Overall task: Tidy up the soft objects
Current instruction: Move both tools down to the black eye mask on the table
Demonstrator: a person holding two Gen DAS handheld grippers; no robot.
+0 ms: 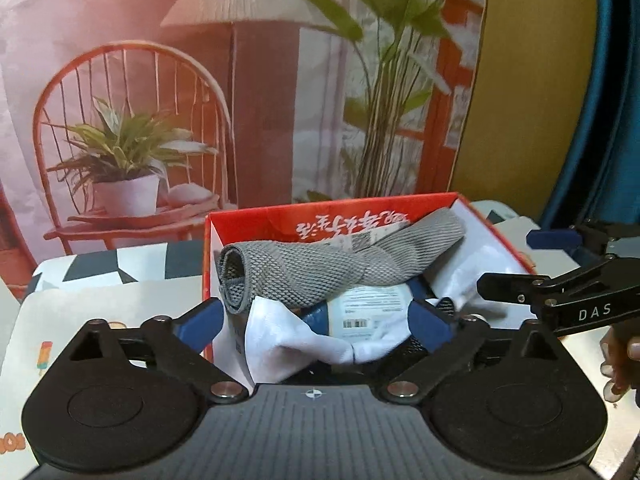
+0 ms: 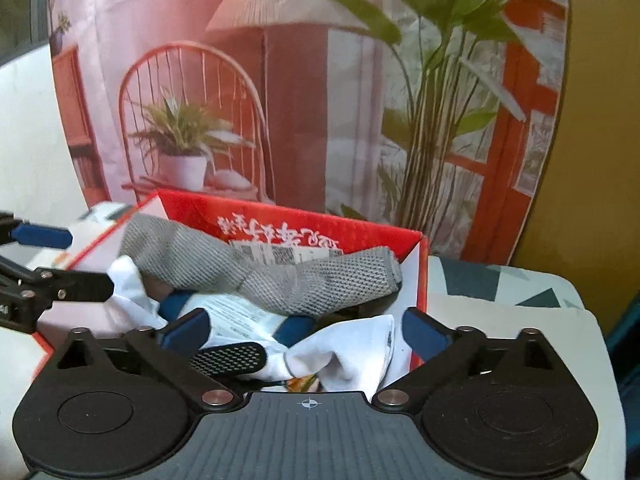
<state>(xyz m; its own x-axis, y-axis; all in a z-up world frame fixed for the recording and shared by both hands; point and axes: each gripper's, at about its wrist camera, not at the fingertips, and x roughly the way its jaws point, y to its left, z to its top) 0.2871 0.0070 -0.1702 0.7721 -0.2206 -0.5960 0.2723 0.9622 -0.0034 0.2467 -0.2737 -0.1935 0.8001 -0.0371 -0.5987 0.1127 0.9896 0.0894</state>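
1. I see the grey mesh sock lying across the top of the pile inside the red cardboard box, its open cuff hanging over the box's near-left side in my left wrist view.
2. Under it are white socks, bunched at the near edge of the box, and a blue packet with a white barcode label between them.
3. My left claw stands wide open just in front of the box, with nothing pressed between its blue pads.
4. My right claw is also spread wide and grips nothing; the white socks and a black mesh piece lie in the gap without touching the pads.
5. Each claw shows at the edge of the other's view, beside the box.
6. The box sits on a worktop with a printed cover, in front of a backdrop picturing a chair, lamp and plants.
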